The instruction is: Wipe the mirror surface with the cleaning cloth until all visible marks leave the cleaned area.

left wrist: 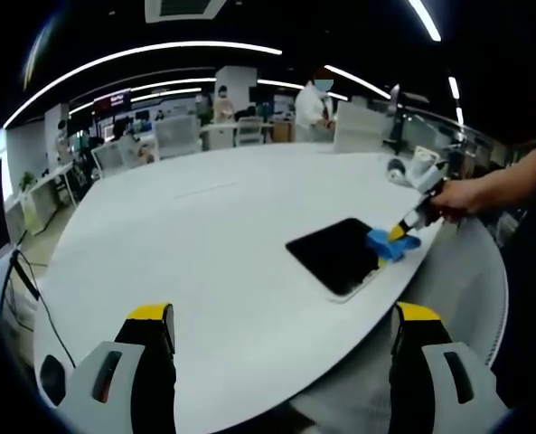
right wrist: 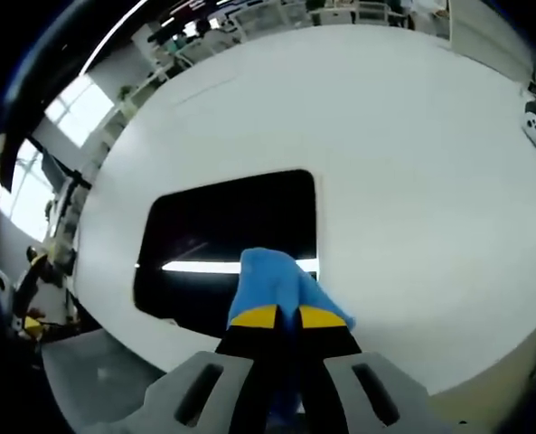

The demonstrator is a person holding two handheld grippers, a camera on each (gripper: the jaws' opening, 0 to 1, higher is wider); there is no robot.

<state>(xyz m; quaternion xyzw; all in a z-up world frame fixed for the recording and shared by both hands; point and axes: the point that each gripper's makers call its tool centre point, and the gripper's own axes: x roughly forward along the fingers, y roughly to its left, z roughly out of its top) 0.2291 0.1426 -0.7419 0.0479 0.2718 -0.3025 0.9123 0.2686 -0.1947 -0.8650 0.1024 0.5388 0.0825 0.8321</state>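
The mirror point(right wrist: 227, 253) lies flat on the white desk point(left wrist: 204, 244), near the desk's edge. The right gripper point(right wrist: 279, 316) has its jaws closed on the blue cloth point(right wrist: 272, 280), pressing it on the mirror's edge, apparently touching the glass. The left gripper point(left wrist: 281, 316) hovers well apart from the mirror, jaws spread wide, holding nothing.

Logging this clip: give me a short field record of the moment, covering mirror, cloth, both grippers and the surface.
surface: white table
mirror: dark rectangular mirror lying flat near the table edge, reflecting a light strip
cloth: blue cleaning cloth resting on the mirror's edge
right gripper: right gripper shut on the cloth, pressing it to the mirror
left gripper: left gripper open, holding nothing, hovering above the table short of the mirror
marks on mirror: cannot tell
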